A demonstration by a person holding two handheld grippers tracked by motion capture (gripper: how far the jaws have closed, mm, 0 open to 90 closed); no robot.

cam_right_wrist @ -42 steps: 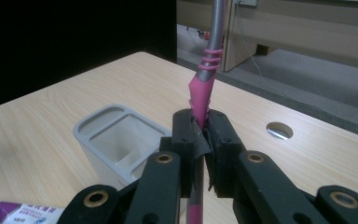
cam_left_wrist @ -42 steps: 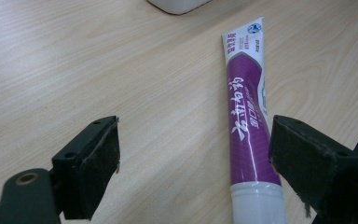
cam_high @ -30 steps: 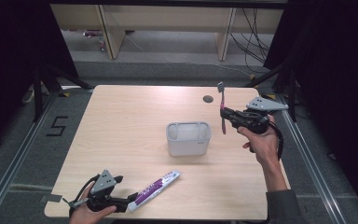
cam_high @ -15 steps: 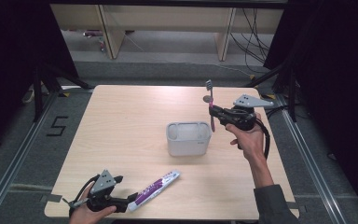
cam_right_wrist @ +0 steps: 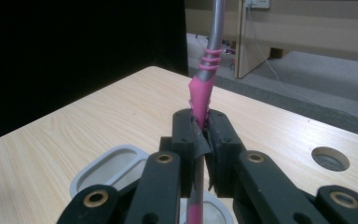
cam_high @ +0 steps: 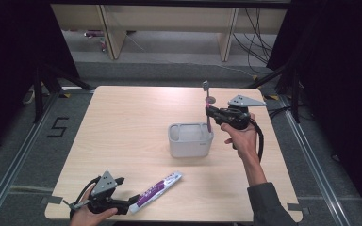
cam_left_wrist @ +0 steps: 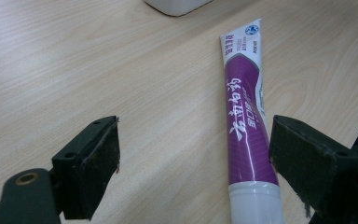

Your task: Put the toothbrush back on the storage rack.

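My right gripper (cam_high: 210, 114) is shut on a pink and grey toothbrush (cam_high: 208, 106), held upright with the bristles on top. Its lower end hangs over the right rim of a white rectangular holder (cam_high: 190, 140) in the middle of the table. In the right gripper view the jaws pinch the toothbrush (cam_right_wrist: 203, 91) at its pink handle, with the holder (cam_right_wrist: 114, 166) below. My left gripper (cam_high: 120, 207) stands open at the table's near left edge, next to a purple and white toothpaste tube (cam_high: 156, 190). The tube (cam_left_wrist: 243, 116) lies flat between the jaws, close to the right one.
A round hole (cam_right_wrist: 330, 158) is set in the wooden tabletop (cam_high: 127, 127) near its far edge. Wooden furniture legs and cables stand on the floor beyond the table. A "5" (cam_high: 58, 127) is marked on the floor at left.
My right gripper has carried the toothbrush left and toward the holder, so that its lower end now hangs over the holder's right rim. The left gripper and tube have not moved.
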